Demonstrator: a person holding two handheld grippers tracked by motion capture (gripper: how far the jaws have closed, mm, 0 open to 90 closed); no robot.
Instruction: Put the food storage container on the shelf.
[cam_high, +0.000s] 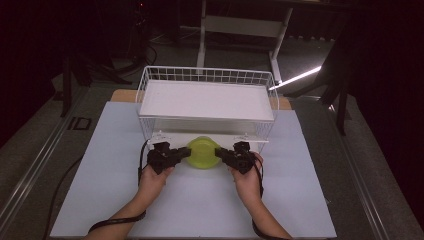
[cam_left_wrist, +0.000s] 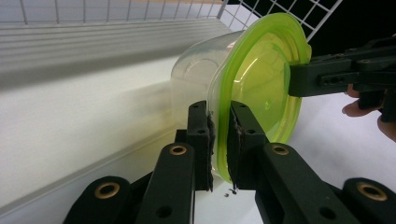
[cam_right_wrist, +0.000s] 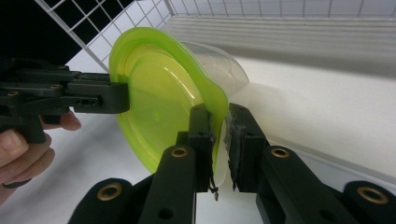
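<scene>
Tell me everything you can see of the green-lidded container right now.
The container is a clear, plastic-looking tub closed by a translucent lime-green lid with a raised rim. It sits at the open front of the white wire rack, on its lower shelf level, half under the upper tray. The left gripper and right gripper each pinch the lid's rim from opposite sides, fingers closed on the edge.

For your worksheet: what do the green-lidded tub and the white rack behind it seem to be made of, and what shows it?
Lid: glossy translucent green plastic, light passing through. Tub: clear, faintly cloudy plastic, see-through. Rack: thin white-coated wire, probably metal, forming an open grid.
</scene>
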